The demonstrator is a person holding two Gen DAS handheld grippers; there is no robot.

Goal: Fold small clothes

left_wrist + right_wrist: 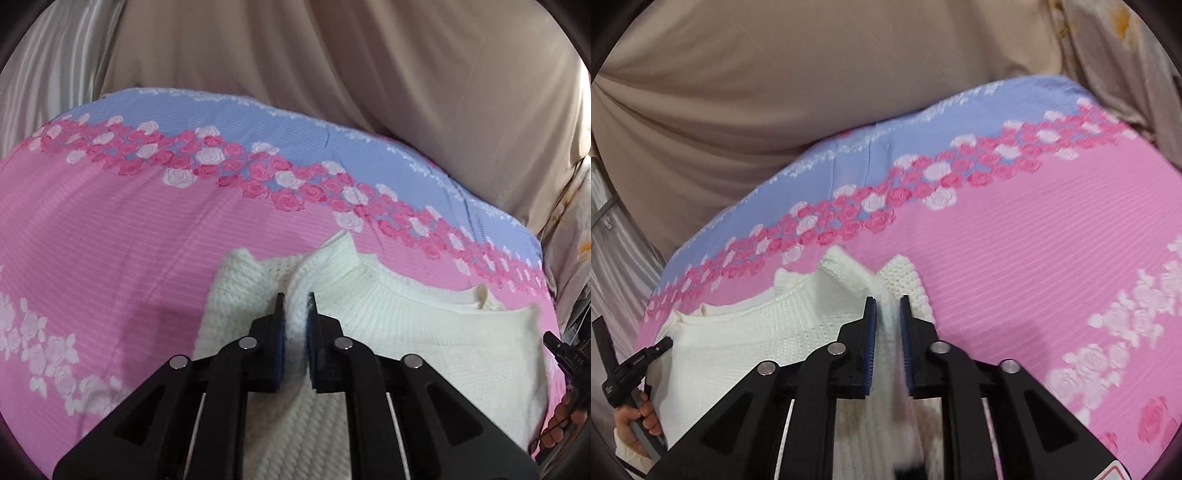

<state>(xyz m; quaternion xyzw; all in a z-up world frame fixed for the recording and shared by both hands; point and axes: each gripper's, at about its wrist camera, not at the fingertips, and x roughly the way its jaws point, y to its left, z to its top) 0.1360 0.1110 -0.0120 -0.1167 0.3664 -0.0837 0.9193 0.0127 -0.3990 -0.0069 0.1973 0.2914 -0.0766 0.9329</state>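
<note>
White knit sweater (424,325) lying spread on the pink floral bedsheet (110,240), no fold visible. Left gripper (295,306) and right gripper (886,306) each pinch a shoulder ridge; folding appears barely begun.

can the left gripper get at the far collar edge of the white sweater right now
Probably not as things stand: the left gripper is shut on a fold of the white sweater, so it would have to let go first. Nothing lies over the collar.
</note>
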